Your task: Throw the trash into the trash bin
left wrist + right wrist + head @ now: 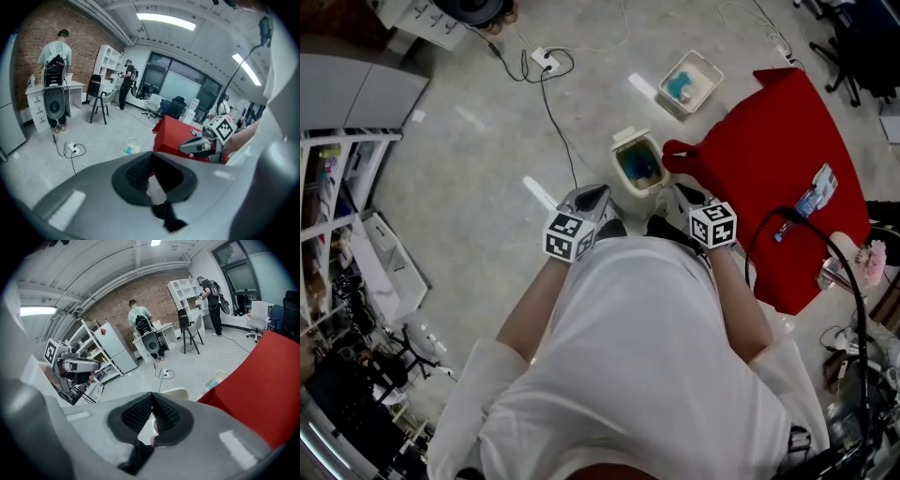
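Sitting on the grey floor just ahead of both grippers, the small cream plastic trash bin (620, 167) held something blue. Left gripper (594, 196) and right gripper (681, 194) were closed and empty. The drop looked done; next probably meant fetching more from the red-covered table (769, 141).

A small open trash bin (622, 169), a shallow tub (704, 65) and a white power strip (546, 60) are set on the grey floor (487, 141).

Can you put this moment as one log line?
left gripper: jaws shut, empty | right gripper: jaws shut, empty | trash bin: open, on floor
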A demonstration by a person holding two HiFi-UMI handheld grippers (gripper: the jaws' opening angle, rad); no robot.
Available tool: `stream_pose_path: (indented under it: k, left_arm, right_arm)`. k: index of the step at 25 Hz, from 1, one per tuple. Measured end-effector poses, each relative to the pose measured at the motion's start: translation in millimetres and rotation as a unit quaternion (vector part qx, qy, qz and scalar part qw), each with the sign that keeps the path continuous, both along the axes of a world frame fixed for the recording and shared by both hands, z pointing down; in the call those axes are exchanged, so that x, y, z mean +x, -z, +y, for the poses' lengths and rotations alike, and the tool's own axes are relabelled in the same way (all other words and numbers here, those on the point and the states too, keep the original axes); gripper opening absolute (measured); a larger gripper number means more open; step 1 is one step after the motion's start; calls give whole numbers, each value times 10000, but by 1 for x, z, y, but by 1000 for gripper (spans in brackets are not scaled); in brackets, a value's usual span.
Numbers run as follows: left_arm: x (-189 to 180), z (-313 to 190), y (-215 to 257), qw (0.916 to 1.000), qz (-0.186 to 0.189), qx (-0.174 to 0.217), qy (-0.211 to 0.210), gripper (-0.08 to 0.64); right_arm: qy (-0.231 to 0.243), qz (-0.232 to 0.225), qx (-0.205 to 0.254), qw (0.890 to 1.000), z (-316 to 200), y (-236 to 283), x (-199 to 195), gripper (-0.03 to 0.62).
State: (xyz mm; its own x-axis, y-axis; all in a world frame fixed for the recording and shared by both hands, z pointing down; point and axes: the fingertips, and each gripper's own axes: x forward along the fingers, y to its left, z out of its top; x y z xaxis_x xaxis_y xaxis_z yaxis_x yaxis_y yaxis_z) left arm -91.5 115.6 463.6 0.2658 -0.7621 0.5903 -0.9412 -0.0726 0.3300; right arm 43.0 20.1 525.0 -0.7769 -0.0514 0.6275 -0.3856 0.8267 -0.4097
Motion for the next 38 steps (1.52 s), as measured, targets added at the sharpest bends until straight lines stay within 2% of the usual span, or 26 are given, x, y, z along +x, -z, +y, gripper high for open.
stream_pose_path:
  k: [10, 19, 31, 38]
  left_arm:
    - [10, -4, -2, 9996, 32, -36, -270, 5]
    - [30, -28, -2, 9988, 37, -134, -477, 5]
    - [48, -55, -7, 9980, 15, -231, -588, 5]
    - [64, -67, -14, 9979, 24, -307, -568, 5]
  right_arm:
    - [-374, 31, 51, 9993, -6, 1, 16, 2]
    - [-1093, 247, 103, 9936, -40, 1, 76, 23]
    - [-2386, 647, 224, 9687, -93, -7, 186, 74]
    - [-2853, 936, 252, 9535, -115, -15, 244, 95]
